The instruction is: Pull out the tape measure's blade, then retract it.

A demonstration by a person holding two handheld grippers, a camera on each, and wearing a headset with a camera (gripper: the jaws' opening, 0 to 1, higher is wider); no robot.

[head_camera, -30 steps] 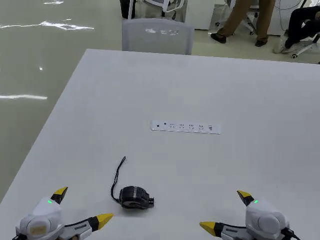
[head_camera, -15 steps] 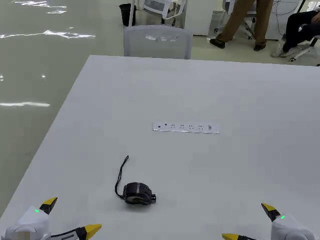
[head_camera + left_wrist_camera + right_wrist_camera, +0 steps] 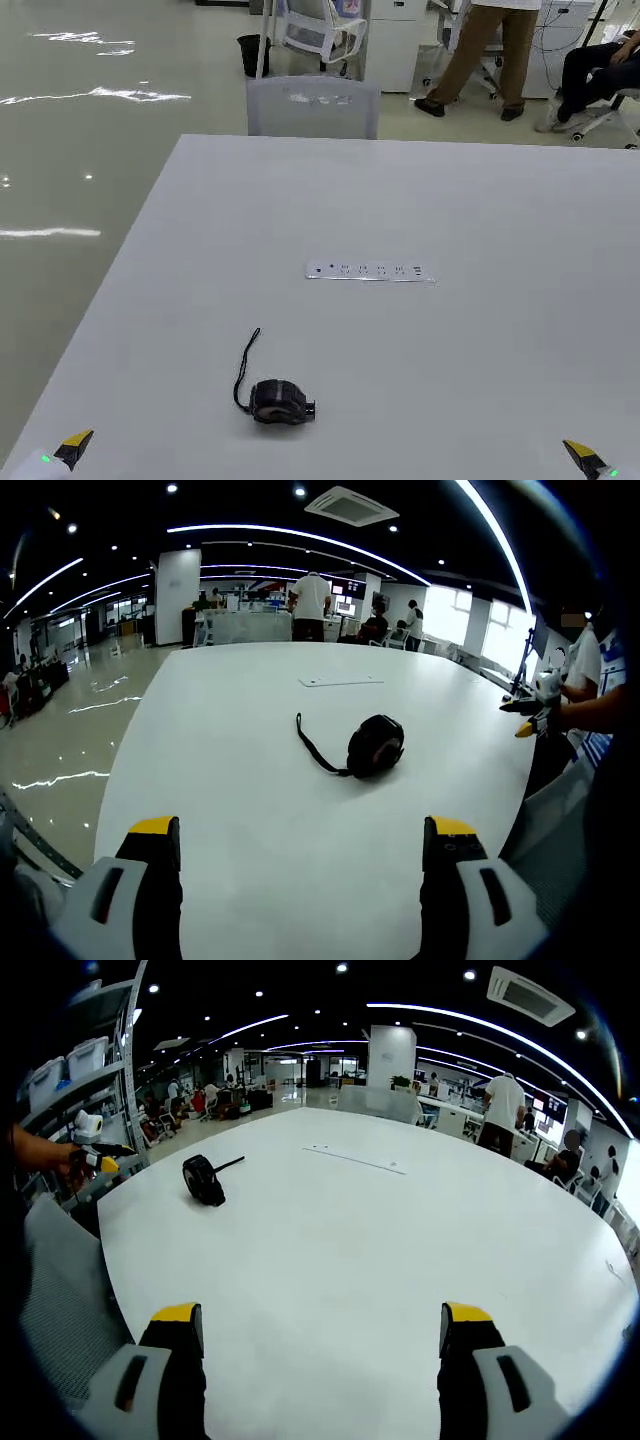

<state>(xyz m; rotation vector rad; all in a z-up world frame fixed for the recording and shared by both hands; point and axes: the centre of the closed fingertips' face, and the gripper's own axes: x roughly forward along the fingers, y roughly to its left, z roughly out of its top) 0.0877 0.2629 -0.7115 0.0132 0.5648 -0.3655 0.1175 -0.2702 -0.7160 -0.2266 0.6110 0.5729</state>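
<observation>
A black tape measure (image 3: 279,402) with a black wrist strap (image 3: 245,362) lies on the white table (image 3: 420,200), near its front edge. It also lies ahead of the left gripper (image 3: 304,842), as the tape measure (image 3: 375,746), and far left of the right gripper (image 3: 322,1330), as the tape measure (image 3: 203,1179). Both grippers stand open with nothing between their yellow-tipped jaws. In the head view one yellow fingertip (image 3: 74,446) of the left gripper shows at the bottom left, and one fingertip (image 3: 582,455) of the right at the bottom right. No blade is out of the case.
A white power strip (image 3: 370,271) lies flat in the middle of the table. A grey chair (image 3: 313,106) stands at the far edge. People stand and sit beyond the table at the back right.
Both grippers have drawn back toward the bottom of the head view, so just their tips show. The view has tilted up. The tape measure has not moved.
</observation>
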